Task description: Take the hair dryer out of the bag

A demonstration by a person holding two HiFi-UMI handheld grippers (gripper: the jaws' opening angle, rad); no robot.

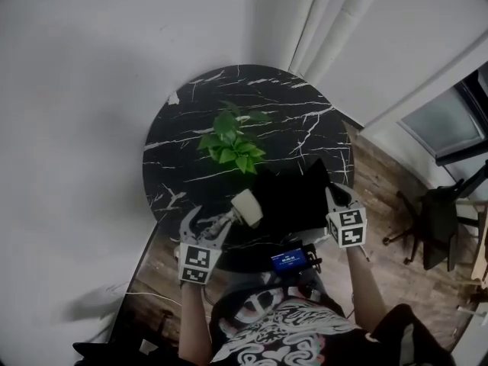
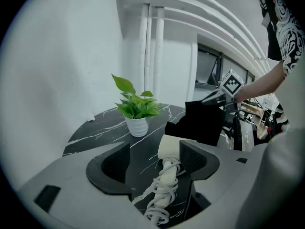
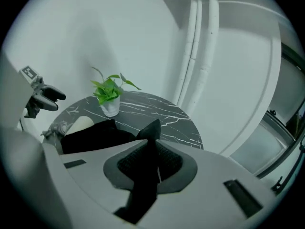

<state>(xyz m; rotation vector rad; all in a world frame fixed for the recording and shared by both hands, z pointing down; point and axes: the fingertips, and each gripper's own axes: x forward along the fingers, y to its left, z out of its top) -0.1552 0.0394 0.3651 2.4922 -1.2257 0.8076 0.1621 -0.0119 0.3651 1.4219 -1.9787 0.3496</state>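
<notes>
Both hands: your left gripper (image 1: 204, 223) is spread over the white hair dryer (image 2: 170, 149), right gripper (image 3: 147, 163) pinches the black bag (image 3: 90, 135); lift straight, avoid snagging the cord (image 2: 162, 194).

No word, brand or number can be read in any of the views. The only signs are the black-and-white square markers (image 1: 196, 258) on the cubes of the left gripper (image 1: 207, 221) and the right gripper (image 1: 333, 195), and these are block patterns, not letters. A small blue screen (image 1: 288, 260) at the person's chest seems to carry a pale line of characters, too small and blurred to read, and the white print on the dark shirt (image 1: 274, 334) shows no legible lettering.
</notes>
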